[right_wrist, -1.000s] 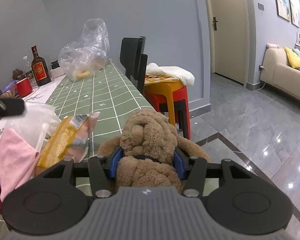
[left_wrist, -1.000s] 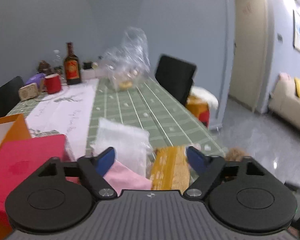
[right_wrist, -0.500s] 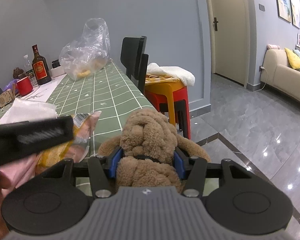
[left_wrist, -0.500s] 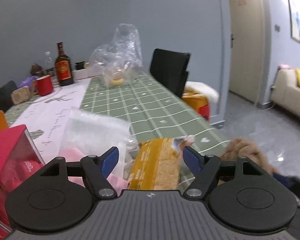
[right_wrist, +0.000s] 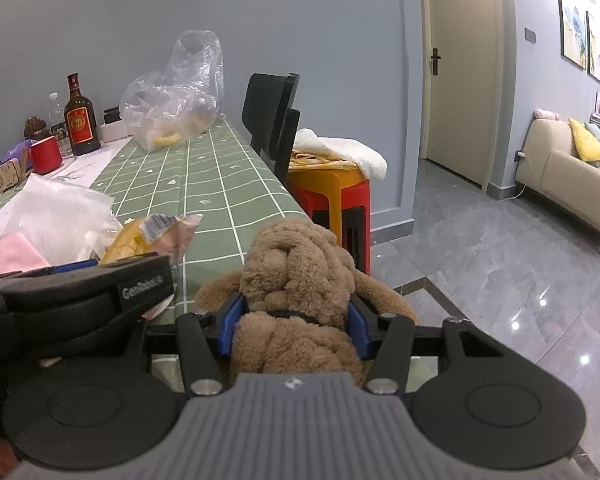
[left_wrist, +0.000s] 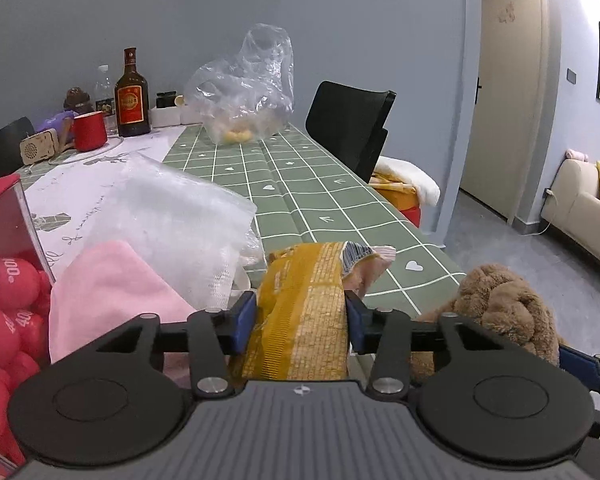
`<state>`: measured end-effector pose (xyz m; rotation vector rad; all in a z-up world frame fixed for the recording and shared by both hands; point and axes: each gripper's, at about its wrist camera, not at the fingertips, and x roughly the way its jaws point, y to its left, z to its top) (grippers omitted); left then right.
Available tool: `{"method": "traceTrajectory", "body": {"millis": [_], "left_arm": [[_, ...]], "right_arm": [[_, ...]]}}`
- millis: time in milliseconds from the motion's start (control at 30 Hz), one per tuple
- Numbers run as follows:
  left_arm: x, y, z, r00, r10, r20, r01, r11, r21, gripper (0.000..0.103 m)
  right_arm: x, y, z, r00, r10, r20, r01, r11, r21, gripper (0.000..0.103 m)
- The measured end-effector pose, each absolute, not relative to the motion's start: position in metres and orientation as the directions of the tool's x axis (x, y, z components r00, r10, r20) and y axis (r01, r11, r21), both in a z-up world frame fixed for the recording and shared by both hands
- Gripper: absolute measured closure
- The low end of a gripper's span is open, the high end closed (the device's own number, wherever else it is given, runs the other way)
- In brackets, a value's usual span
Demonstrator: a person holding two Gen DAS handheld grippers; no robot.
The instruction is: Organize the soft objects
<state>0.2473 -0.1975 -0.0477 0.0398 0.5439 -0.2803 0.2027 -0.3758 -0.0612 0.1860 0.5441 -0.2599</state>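
Left wrist view: a yellow snack bag (left_wrist: 300,312) on the green checked tablecloth (left_wrist: 300,200) has just been squeezed by the left gripper (left_wrist: 300,318); a brown plush dog (right_wrist: 296,276) is pinched by the right gripper (right_wrist: 294,320), grey floor (right_wrist: 500,264) at right.

Open green tablecloth (left_wrist: 300,184) lies ahead, hemmed by the white mesh bag (left_wrist: 172,220) leftward and brown plush toy (left_wrist: 500,304) rightward.

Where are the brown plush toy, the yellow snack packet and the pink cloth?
brown plush toy (right_wrist: 296,280): right wrist view, on its fuzzy head.
yellow snack packet (left_wrist: 300,320): left wrist view, on the wrapper's middle.
pink cloth (left_wrist: 112,292): left wrist view, on its folded top.
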Motion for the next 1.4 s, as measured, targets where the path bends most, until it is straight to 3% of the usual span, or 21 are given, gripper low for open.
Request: {"method": "traceTrajectory", "body": {"millis": [567, 800, 1100, 1267, 1300, 1400], "left_arm": [[0.218, -0.172, -0.034, 0.853, -0.323, -0.410, 0.278, 0.946, -0.167, 0.060], [0.193, -0.172, -0.020, 0.863, -0.387, -0.326, 0.362, 0.922, -0.139, 0.061], [0.159, -0.165, -0.011, 0.908, -0.347, -0.233, 0.329, 0.937, -0.114, 0.062], [0.146, -0.159, 0.000, 0.916, -0.345, -0.204, 0.330, 0.938, -0.102, 0.075], [0.145, -0.158, 0.001, 0.917, -0.342, -0.204, 0.328, 0.939, -0.101, 0.101], [0.144, -0.159, 0.000, 0.916, -0.327, -0.232, 0.320, 0.945, -0.069, 0.103]], "right_arm": [[0.203, -0.380, -0.062, 0.826, -0.178, -0.535, 0.292, 0.947, 0.136, 0.049], [0.204, -0.378, -0.062, 0.825, -0.181, -0.536, 0.290, 0.949, 0.125, 0.049], [0.205, -0.378, -0.062, 0.824, -0.181, -0.537, 0.288, 0.950, 0.121, 0.049], [0.205, -0.379, -0.063, 0.824, -0.177, -0.538, 0.288, 0.949, 0.129, 0.049], [0.205, -0.379, -0.063, 0.824, -0.177, -0.538, 0.287, 0.949, 0.127, 0.049], [0.205, -0.379, -0.063, 0.824, -0.180, -0.537, 0.287, 0.950, 0.121, 0.049]]}}
